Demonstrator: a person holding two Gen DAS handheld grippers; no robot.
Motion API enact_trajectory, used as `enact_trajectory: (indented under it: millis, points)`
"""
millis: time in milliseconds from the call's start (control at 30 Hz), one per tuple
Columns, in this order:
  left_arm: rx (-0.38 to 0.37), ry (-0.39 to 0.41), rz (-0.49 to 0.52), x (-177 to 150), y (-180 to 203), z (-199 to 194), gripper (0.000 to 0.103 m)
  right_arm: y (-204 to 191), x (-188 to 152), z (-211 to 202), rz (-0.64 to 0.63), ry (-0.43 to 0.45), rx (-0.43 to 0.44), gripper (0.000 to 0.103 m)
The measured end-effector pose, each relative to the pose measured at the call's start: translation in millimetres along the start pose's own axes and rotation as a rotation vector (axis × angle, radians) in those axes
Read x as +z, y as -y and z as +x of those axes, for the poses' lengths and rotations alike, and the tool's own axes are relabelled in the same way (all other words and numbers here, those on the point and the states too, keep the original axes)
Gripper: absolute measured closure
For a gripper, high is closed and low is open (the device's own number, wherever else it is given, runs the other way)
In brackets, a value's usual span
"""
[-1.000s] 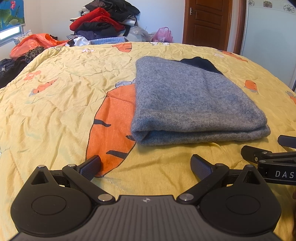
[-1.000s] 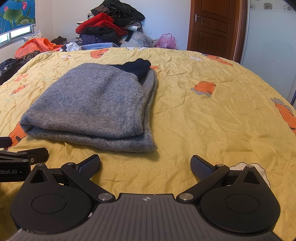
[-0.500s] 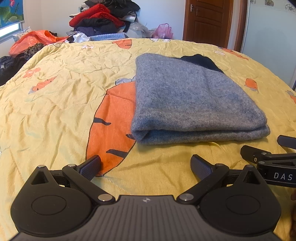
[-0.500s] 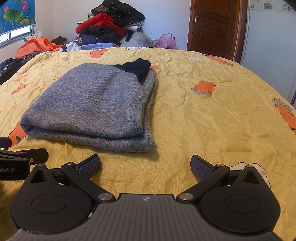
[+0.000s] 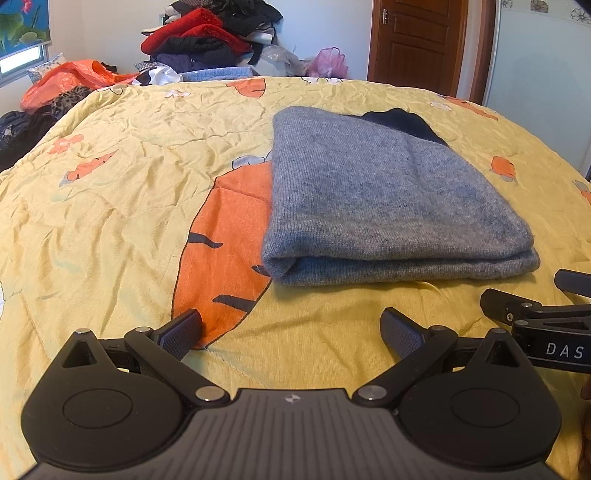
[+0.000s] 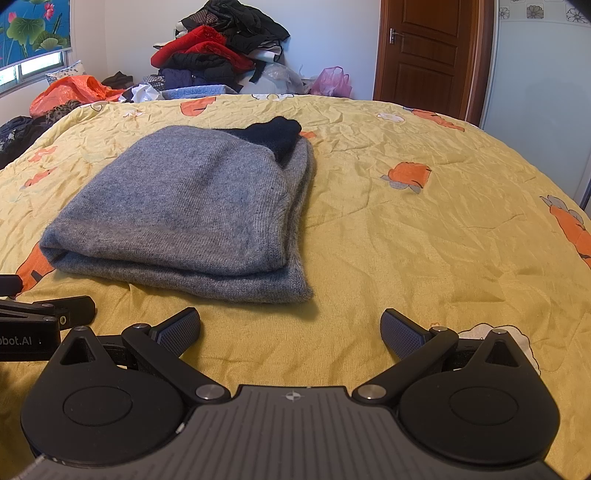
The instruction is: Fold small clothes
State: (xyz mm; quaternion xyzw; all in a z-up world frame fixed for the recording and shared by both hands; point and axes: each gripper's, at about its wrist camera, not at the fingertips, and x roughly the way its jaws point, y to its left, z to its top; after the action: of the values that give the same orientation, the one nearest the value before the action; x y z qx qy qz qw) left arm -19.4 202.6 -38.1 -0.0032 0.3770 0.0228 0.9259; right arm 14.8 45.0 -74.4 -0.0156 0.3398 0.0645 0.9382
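Sweater [image 5: 388, 199] folded – both tongs apart

The right gripper [image 6: 290, 328] hangs wide apart over the yellow bedspread [image 6: 406, 236] — empty — just short of the folded grey sweater [image 6: 184, 206] (dark collar at its far end).

A bed is covered by a wrinkled yellow quilt [image 6: 406, 229] printed with orange carrots. White walls [image 6: 332, 33] are seen at the top of the frame. A brown wooden door [image 6: 432, 51] is located upper right, closed. A window [image 6: 33, 68] under a lotus-print blind [image 6: 33, 26] admits daylight, upper left.
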Motion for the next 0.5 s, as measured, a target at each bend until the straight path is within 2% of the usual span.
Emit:
enact_trajectory:
  millis: [500]
  points:
    - [0.005,-0.001,-0.005,0.8,-0.5,-0.4,0.0,-0.1,-0.1,0.1,0.0,0.0,0.0,0.0]
